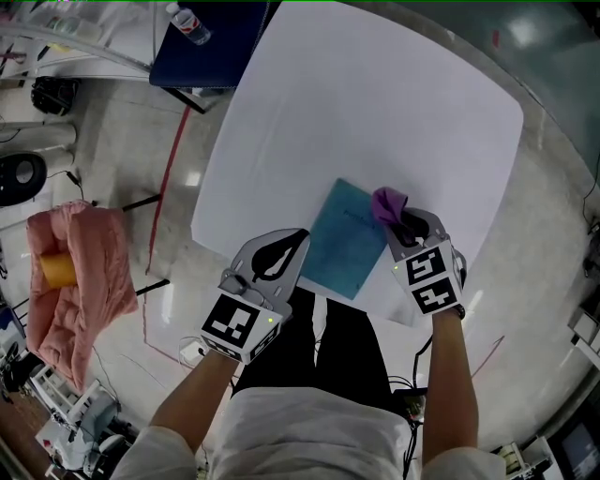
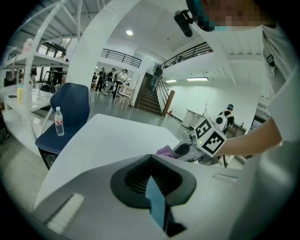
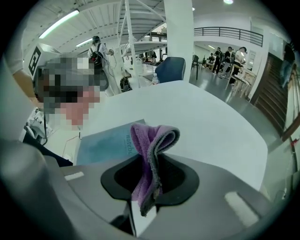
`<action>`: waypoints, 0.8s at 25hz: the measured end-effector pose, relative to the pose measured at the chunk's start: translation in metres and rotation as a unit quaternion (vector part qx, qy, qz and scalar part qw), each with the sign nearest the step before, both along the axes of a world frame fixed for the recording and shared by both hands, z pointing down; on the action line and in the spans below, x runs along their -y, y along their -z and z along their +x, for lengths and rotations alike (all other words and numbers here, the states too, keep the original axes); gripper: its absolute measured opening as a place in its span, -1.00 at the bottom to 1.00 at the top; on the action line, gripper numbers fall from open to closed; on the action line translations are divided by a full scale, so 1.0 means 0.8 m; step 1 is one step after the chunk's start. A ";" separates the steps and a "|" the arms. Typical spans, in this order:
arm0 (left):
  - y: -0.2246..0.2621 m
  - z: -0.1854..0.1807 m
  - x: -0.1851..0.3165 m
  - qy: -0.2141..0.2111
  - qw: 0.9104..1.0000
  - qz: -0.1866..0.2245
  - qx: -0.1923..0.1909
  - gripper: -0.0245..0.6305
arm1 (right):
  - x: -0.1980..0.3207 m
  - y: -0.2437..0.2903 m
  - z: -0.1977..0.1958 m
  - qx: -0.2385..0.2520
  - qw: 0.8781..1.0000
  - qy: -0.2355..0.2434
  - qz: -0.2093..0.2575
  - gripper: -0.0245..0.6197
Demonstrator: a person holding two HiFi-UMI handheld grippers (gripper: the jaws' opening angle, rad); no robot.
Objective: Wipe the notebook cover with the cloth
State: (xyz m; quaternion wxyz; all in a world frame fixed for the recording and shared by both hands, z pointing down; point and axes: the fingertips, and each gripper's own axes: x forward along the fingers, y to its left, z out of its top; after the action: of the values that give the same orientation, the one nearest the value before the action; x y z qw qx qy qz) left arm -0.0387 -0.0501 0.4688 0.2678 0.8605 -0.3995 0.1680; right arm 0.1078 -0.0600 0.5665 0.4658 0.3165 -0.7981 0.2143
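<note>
A teal notebook [image 1: 343, 240] lies near the front edge of the white table [image 1: 375, 112]. My left gripper [image 1: 292, 246] is shut on the notebook's left edge; in the left gripper view the thin teal edge [image 2: 156, 202] stands between the jaws. My right gripper [image 1: 410, 225] is shut on a folded purple cloth [image 1: 388, 203], held at the notebook's far right corner. In the right gripper view the cloth [image 3: 151, 150] sticks up out of the jaws, with the notebook cover [image 3: 104, 143] just beyond to the left. The left gripper view also shows the cloth [image 2: 165, 151] and right gripper [image 2: 186, 150].
A dark blue chair [image 1: 214, 49] with a water bottle [image 1: 191, 24] on its seat stands at the table's far left corner. On the floor at left lies a pink bundle [image 1: 84, 277] with a yellow roll [image 1: 58, 270]. Cables and gear lie around the floor edges.
</note>
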 end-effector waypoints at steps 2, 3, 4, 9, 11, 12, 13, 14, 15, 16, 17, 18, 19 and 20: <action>0.001 -0.001 -0.001 0.000 1.000 0.000 0.000 -0.93 | -0.002 -0.002 -0.002 0.000 1.000 0.005 -0.003 -0.59; 0.001 -0.001 -0.001 0.000 1.000 0.000 0.000 -0.93 | -0.003 -0.003 -0.003 0.000 1.000 0.008 -0.005 -0.59; 0.001 -0.002 -0.001 0.000 1.000 0.000 0.000 -0.93 | -0.005 -0.003 -0.005 0.000 1.000 0.009 -0.007 -0.59; 0.003 -0.004 -0.006 0.003 1.000 0.003 0.002 -0.93 | -0.017 -0.008 -0.013 -0.004 1.000 0.024 -0.012 -0.59; 0.004 -0.004 -0.008 0.003 1.000 0.003 0.002 -0.93 | -0.025 -0.008 -0.017 -0.002 1.000 0.027 -0.015 -0.59; 0.005 -0.004 -0.010 0.003 1.000 0.004 0.001 -0.93 | -0.029 -0.008 -0.019 0.000 0.999 0.028 -0.017 -0.59; 0.006 -0.004 -0.011 0.002 1.000 0.004 0.001 -0.92 | -0.033 -0.007 -0.021 0.001 0.999 0.029 -0.020 -0.59; 0.007 -0.004 -0.012 0.002 1.000 0.005 0.002 -0.92 | -0.037 -0.007 -0.023 0.003 0.999 0.029 -0.022 -0.59; 0.008 -0.004 -0.013 0.001 1.000 0.005 0.002 -0.92 | -0.041 -0.006 -0.025 0.005 0.999 0.030 -0.024 -0.59; 0.009 -0.004 -0.015 0.001 1.000 0.006 0.002 -0.92 | -0.046 -0.006 -0.027 0.006 0.999 0.031 -0.026 -0.59; 0.010 -0.004 -0.016 0.000 1.000 0.006 0.002 -0.92 | -0.050 -0.006 -0.030 0.007 0.999 0.033 -0.028 -0.59; 0.010 -0.004 -0.018 -0.001 1.000 0.006 0.002 -0.93 | -0.055 -0.006 -0.032 0.007 0.999 0.035 -0.030 -0.59; 0.010 -0.004 -0.020 -0.002 1.000 0.006 0.001 -0.92 | -0.060 -0.007 -0.035 0.008 0.999 0.037 -0.032 -0.59; 0.009 -0.004 -0.022 -0.004 1.000 0.006 0.001 -0.93 | -0.065 -0.007 -0.038 0.009 0.999 0.038 -0.035 -0.59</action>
State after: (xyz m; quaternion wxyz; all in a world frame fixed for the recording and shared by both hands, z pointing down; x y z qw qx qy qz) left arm -0.0421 -0.0325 0.4612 0.2615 0.8633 -0.3978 0.1677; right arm 0.0773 -0.0083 0.5721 0.4773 0.2676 -0.8056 0.2271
